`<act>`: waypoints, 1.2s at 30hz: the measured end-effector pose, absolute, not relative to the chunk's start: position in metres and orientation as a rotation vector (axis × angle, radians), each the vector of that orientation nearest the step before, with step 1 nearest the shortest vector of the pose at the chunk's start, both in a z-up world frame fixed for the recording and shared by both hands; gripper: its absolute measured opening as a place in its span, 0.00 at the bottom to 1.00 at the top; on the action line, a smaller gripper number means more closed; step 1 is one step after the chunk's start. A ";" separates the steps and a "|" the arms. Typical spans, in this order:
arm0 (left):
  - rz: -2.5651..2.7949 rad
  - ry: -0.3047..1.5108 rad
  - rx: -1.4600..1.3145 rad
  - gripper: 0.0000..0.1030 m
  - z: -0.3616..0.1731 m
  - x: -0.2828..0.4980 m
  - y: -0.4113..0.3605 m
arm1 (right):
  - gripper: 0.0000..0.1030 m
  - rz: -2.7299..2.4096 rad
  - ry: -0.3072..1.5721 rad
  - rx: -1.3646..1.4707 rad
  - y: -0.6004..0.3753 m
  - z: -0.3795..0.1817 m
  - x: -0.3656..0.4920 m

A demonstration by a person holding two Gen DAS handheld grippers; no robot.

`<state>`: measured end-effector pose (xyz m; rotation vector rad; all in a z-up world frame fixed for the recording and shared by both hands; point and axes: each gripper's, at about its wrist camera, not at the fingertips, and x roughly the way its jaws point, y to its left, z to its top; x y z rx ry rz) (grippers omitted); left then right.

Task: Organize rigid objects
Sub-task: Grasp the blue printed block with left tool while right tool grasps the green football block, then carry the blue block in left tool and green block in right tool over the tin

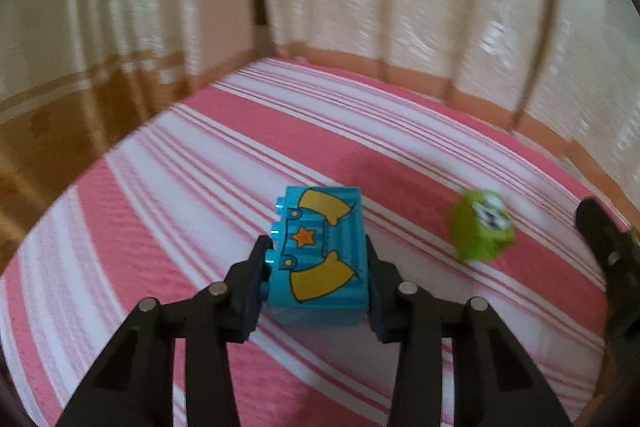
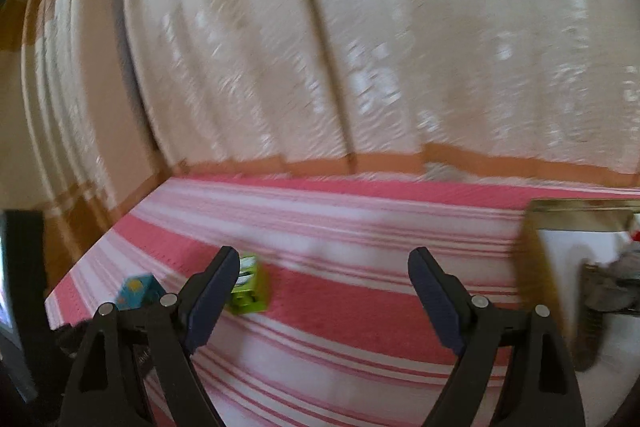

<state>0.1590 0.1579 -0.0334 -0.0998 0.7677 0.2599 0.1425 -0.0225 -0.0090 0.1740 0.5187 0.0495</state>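
On a desk (image 1: 168,227) covered in a pink and white striped cloth, the left gripper (image 1: 318,259) is clamped on a blue toy brick (image 1: 320,259) printed with yellow shapes and an orange star; both pads press the brick's sides. To the right of this gripper, apart from it, a green toy brick (image 1: 482,227) with cartoon eyes lies on the cloth. Farther right, the right gripper (image 2: 324,267) has its jaws spread wide with nothing between them; the green brick sits just beyond its left finger. A box (image 2: 560,255) stands to its right. Cream curtains (image 2: 320,47) hang behind.
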 end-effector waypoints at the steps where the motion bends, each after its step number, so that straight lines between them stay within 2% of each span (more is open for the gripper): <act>1: 0.290 0.753 -0.095 0.40 -0.031 0.159 0.162 | 0.86 0.070 0.541 0.171 -0.017 -0.011 0.149; 3: 0.331 0.742 -0.096 0.40 -0.029 0.159 0.169 | 0.85 0.112 0.593 0.158 -0.004 -0.016 0.163; 9: 0.408 0.744 -0.109 0.40 -0.029 0.162 0.185 | 0.75 0.163 0.733 0.081 0.031 -0.031 0.194; 10: 0.413 0.741 -0.108 0.40 -0.029 0.163 0.185 | 0.65 0.157 0.771 0.058 0.037 -0.035 0.200; 13: 0.421 0.732 -0.092 0.40 -0.028 0.163 0.183 | 0.56 0.165 0.862 0.030 0.044 -0.048 0.211; 16: 0.413 0.734 -0.090 0.40 -0.028 0.163 0.183 | 0.34 0.164 0.851 0.012 0.047 -0.048 0.211; 23: 0.385 0.740 -0.094 0.40 -0.028 0.161 0.178 | 0.33 0.174 0.815 0.085 0.033 -0.045 0.191; 36: 0.260 0.612 -0.054 0.40 -0.015 0.142 0.144 | 0.33 0.065 0.507 0.044 -0.005 -0.009 0.100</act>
